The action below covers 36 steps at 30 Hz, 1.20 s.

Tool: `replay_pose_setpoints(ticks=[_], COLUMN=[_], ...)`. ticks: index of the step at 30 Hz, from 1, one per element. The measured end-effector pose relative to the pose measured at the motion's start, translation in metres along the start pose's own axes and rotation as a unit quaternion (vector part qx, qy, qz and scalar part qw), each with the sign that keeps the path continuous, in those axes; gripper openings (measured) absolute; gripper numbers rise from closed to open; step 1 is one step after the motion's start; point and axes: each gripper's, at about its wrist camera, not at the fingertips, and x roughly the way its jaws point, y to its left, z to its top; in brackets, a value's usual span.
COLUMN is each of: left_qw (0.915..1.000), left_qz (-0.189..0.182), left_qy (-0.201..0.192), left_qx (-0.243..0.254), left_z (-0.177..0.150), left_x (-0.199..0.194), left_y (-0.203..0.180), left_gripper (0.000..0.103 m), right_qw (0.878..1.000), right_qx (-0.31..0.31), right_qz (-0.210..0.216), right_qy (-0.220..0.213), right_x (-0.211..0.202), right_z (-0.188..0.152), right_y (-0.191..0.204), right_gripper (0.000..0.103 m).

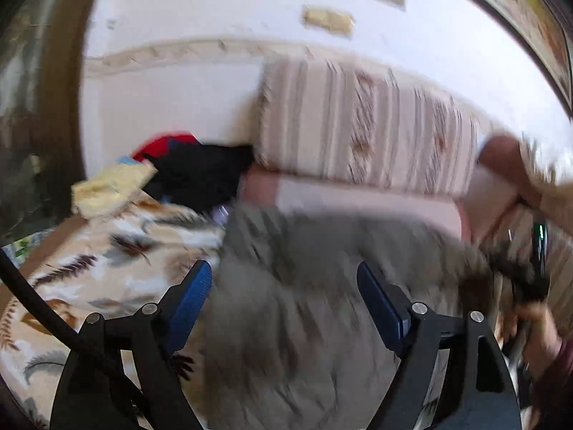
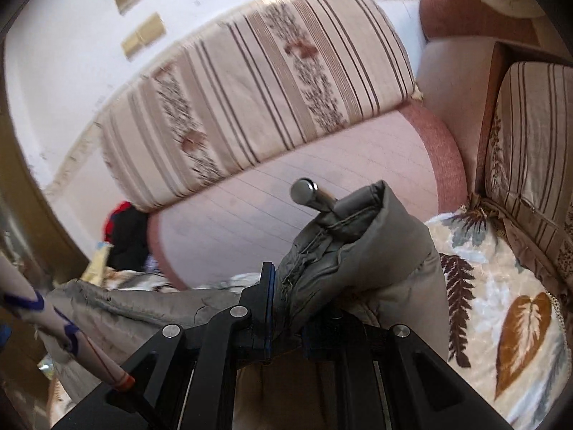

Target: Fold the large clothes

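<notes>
A grey padded garment [image 1: 308, 286] lies blurred across the leaf-patterned blanket [image 1: 107, 268]. My left gripper [image 1: 286, 283] hovers over it, open, with nothing pressed between its blue pads [image 1: 195, 286]. In the right wrist view, my right gripper [image 2: 286, 297] is shut on a bunched edge of the same grey garment [image 2: 358, 251], lifted above the blanket [image 2: 501, 286]. Cloth hides its right finger. A shiny metal rod [image 2: 308, 193] pokes out of the raised fold. The right gripper [image 1: 533, 272] and the hand [image 1: 540, 329] holding it show blurred at the left view's right edge.
A striped cushion [image 2: 258, 86] leans on the wall above a pink bolster [image 2: 322, 179]. A pile of black and red clothes [image 1: 197, 168] and a yellow cloth [image 1: 111, 186] lie at the blanket's far left. A second striped cushion [image 2: 537, 143] stands on the right. A patterned sleeve [image 2: 39, 308] crosses the lower left.
</notes>
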Motion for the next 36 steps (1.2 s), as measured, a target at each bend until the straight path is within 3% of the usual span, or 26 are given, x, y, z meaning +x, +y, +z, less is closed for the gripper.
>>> replay_pose_setpoints(ticks=[2, 4, 7, 9, 11, 13, 15, 17, 22, 26, 31, 33, 36], left_qw=[0.9989, 0.9964, 0.9895, 0.9874, 0.9867, 0.9870, 0.9867, 0.9859, 0.9823, 0.9834, 0.9799, 0.9783, 0.9834], left_qz=[-0.019, -0.012, 0.003, 0.016, 0.020, 0.024, 0.028, 0.035, 0.044, 0.037, 0.076, 0.085, 0.052], left_qy=[0.040, 0.079, 0.141, 0.154, 0.158, 0.156, 0.158, 0.161, 0.177, 0.176, 0.180, 0.185, 0.174], left_qx=[0.015, 0.029, 0.033, 0.033, 0.032, 0.030, 0.027, 0.030, 0.043, 0.027, 0.039, 0.037, 0.000], left_z=[-0.017, -0.036, -0.057, -0.065, -0.069, -0.069, -0.068, -0.068, -0.072, -0.076, -0.079, -0.076, -0.076], left_x=[0.034, 0.078, 0.138, 0.161, 0.174, 0.180, 0.189, 0.194, 0.217, 0.233, 0.252, 0.243, 0.197], left_y=[-0.016, -0.029, -0.034, -0.034, -0.032, -0.029, -0.028, -0.028, -0.028, -0.019, -0.026, -0.025, -0.012], left_gripper=[0.082, 0.082, 0.082, 0.083, 0.083, 0.083, 0.083, 0.084, 0.088, 0.095, 0.099, 0.098, 0.094], right_qw=[1.000, 0.999, 0.996, 0.994, 0.993, 0.994, 0.995, 0.996, 0.983, 0.978, 0.981, 0.979, 0.981], right_qx=[0.011, 0.025, 0.064, 0.080, 0.083, 0.064, 0.026, -0.031, -0.156, -0.148, -0.096, -0.105, -0.104], right_qz=[-0.013, -0.020, 0.014, 0.041, 0.071, 0.081, 0.092, 0.077, 0.008, -0.020, -0.017, -0.035, -0.043], right_qy=[0.014, 0.034, 0.057, 0.057, 0.042, 0.021, 0.011, 0.037, 0.094, 0.142, 0.169, 0.174, 0.156], right_x=[0.022, 0.041, 0.051, 0.042, 0.021, -0.002, -0.015, -0.007, 0.046, 0.098, 0.125, 0.121, 0.083], right_z=[-0.004, -0.008, -0.011, -0.011, -0.012, -0.015, -0.021, -0.034, -0.080, -0.106, -0.104, -0.104, -0.102], right_y=[-0.009, -0.018, -0.035, -0.043, -0.049, -0.050, -0.044, -0.030, 0.000, -0.014, -0.031, -0.027, -0.022], right_gripper=[0.013, 0.015, 0.030, 0.040, 0.059, 0.065, 0.065, 0.065, 0.064, 0.064, 0.064, 0.064, 0.065])
